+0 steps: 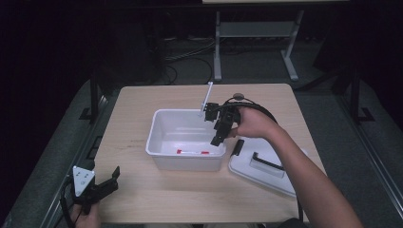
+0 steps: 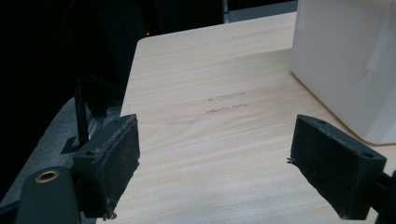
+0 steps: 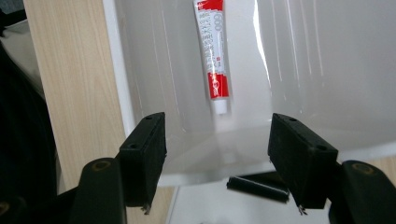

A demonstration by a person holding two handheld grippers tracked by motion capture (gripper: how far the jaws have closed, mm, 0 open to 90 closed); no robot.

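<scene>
Tube [image 3: 213, 51] of red-and-white paste lies flat on the floor of the white bin [image 1: 161, 124] on the counter [image 1: 138, 102]. Right tongs [image 3: 217, 163] hover above it, spread and empty; left tongs [image 2: 215, 163] are spread over bare counter.

place: lab | cues: dark curtains, floor cables [image 1: 190, 52], metal-legged bench [image 1: 256, 33]

The right gripper [image 1: 217, 133] hangs tilted downward, jaws apart and empty; the left gripper [image 1: 107, 183] rests low, jaws wide.
</scene>
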